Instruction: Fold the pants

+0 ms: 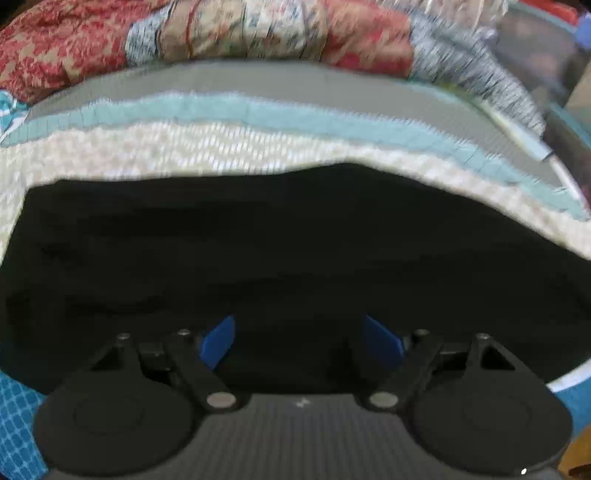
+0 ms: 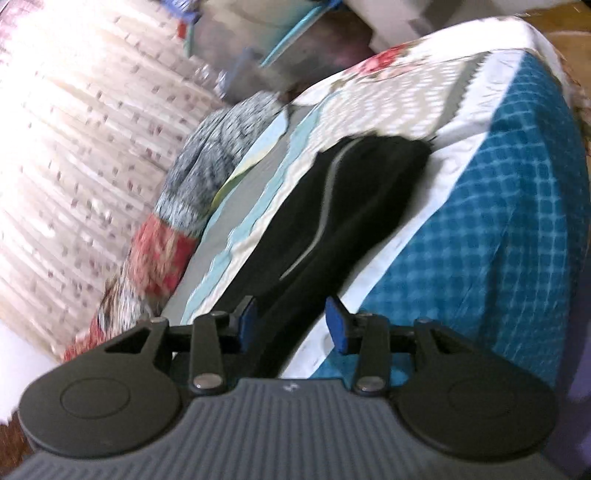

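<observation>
Black pants (image 1: 295, 251) lie spread across the bed and fill the middle of the left wrist view. In the right wrist view the pants (image 2: 343, 206) run lengthwise away from me, with a thin grey stripe (image 2: 325, 206) along them. My left gripper (image 1: 299, 341) is open, its blue pads (image 1: 219, 341) low over the near edge of the pants, empty. My right gripper (image 2: 291, 323) is open with its blue pads (image 2: 337, 325) on either side of the near end of the pants, holding nothing.
The bed has a cream, teal and grey patterned cover (image 1: 221, 147) and a blue checked sheet (image 2: 498, 221) down its side. A rolled red floral and grey blanket (image 1: 221, 33) lies along the far edge. A bright curtain (image 2: 74, 129) hangs behind it.
</observation>
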A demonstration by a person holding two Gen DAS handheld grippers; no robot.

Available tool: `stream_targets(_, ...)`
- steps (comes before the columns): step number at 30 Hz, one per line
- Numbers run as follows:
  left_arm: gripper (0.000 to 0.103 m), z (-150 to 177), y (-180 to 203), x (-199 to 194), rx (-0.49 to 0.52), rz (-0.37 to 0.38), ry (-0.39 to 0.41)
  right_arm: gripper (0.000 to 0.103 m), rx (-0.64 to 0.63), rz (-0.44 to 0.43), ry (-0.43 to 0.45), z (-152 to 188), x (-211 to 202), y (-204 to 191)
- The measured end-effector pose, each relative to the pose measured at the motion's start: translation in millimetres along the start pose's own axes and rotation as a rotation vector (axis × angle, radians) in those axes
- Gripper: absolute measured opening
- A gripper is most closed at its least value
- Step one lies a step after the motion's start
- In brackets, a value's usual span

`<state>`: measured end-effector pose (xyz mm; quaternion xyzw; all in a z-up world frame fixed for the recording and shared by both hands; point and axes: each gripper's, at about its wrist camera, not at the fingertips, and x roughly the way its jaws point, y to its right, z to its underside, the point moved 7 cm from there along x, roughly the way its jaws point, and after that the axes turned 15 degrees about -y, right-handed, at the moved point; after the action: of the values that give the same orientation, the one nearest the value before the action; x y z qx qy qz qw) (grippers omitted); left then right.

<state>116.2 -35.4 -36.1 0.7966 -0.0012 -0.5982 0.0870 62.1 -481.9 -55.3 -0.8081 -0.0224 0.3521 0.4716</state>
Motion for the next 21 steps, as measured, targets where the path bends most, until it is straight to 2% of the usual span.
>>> stream_targets(2, 0.079, 1, -5, 18, -0.035, -0.02, -0.053, 0.046, 0.039, 0.012, -0.003, -8, 12, 12)
stream_targets(5, 0.083, 8, -2, 17, -0.009, -0.043, -0.045, 0.045, 0.069, -0.021, 0.002, -16, 25, 26)
stream_targets(9, 0.086, 8, 1, 17, 0.005, -0.062, -0.054, 0.045, 0.055, -0.059, 0.067, -40, 30, 21)
stream_targets(13, 0.09, 8, 2, 19, -0.006, -0.058, -0.061, 0.045, 0.015, 0.013, 0.122, -64, 33, 28)
stream_targets(18, 0.095, 9, 6, 20, 0.001, -0.069, -0.062, 0.048, 0.014, 0.034, 0.143, -83, 42, 36)
stream_targets(20, 0.093, 10, 7, 17, 0.001, -0.065, -0.059, 0.049, -0.002, 0.052, 0.136, -90, 50, 34)
stream_targets(21, 0.087, 7, 5, 15, 0.002, -0.059, -0.055, 0.048, -0.008, 0.06, 0.127, -91, 53, 36)
